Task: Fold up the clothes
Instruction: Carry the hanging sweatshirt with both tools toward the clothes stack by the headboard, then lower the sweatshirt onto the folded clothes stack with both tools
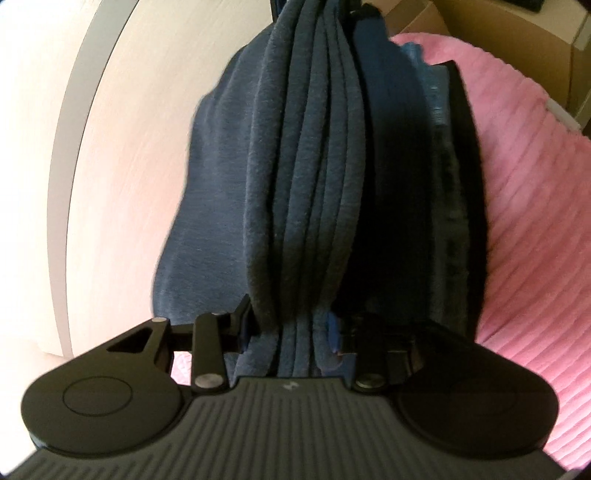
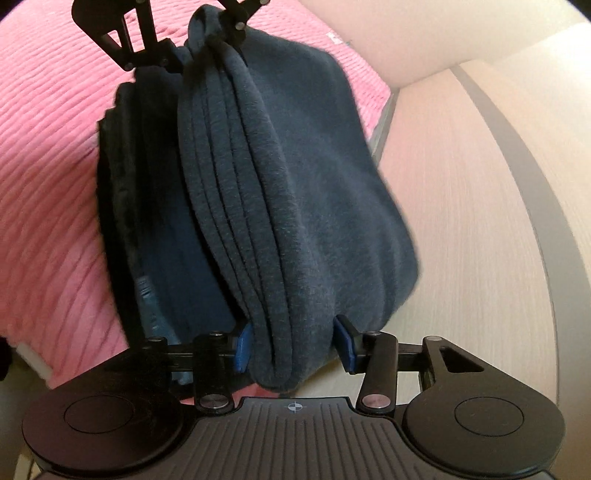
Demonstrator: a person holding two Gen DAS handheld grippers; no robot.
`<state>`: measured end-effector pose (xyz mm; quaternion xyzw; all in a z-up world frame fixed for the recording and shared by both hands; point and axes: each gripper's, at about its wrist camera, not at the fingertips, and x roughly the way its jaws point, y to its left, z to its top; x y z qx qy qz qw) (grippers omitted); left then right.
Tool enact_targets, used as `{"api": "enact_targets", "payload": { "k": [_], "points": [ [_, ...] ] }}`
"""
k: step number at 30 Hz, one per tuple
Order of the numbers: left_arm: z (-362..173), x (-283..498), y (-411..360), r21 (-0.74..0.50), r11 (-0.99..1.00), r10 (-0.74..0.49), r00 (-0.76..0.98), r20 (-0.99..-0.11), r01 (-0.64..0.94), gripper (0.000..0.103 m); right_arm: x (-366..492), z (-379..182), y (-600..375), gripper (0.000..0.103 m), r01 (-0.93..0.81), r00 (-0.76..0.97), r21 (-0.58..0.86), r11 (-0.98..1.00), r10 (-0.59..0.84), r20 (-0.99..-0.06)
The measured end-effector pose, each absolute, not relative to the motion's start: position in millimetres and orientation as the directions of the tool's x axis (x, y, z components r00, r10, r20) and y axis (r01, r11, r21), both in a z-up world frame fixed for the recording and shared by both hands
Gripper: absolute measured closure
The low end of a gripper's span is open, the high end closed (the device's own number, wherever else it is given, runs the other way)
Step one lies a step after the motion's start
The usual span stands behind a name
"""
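Observation:
A blue-grey fleece garment (image 1: 303, 166) (image 2: 303, 192), folded into several layers, hangs stretched between my two grippers. My left gripper (image 1: 290, 325) is shut on one end, where the bunched layers fill the gap between its pads; the right wrist view shows it at the top (image 2: 207, 44). At the other end my right gripper (image 2: 293, 345) stands open around the fabric. Its left pad (image 2: 242, 347) touches the cloth, and its right pad (image 2: 345, 343) stands just off it. The garment rests against a stack of dark navy and black folded clothes (image 1: 399, 166) (image 2: 162, 240).
The stack lies on a pink ribbed blanket (image 1: 524, 221) (image 2: 44, 166). A pale wood surface with a grey edge band (image 1: 122, 184) (image 2: 461, 221) runs along the other side of the garment. Brown cardboard boxes (image 1: 498, 26) stand beyond the blanket.

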<state>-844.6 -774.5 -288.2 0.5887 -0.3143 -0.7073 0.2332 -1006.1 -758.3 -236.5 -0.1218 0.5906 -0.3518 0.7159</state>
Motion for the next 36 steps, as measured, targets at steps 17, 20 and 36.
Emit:
{"api": "enact_targets", "payload": {
  "k": [17,20,36],
  "points": [
    [-200.3,-791.1,-782.7,0.449,-0.758,-0.626,-0.337,-0.703,0.473,0.059,-996.3,-191.3,-773.5,0.057,0.617,0.138,-0.347,0.706,-0.531,-0.836],
    [-184.1,-793.5,-814.2,0.384,-0.721,-0.640,-0.341,-0.689,0.577,0.060,-1007.0,-174.5,-798.6,0.057,0.743,0.206,-0.218,0.632,-0.527,-0.825],
    [-234.5,-785.0,-897.1,0.173,-0.669,-0.472,-0.233,-0.850,0.723,0.067,-1053.4,-237.7,-862.0,0.058,0.896,0.343,0.171,0.410,-0.393,-0.853]
  ]
}}
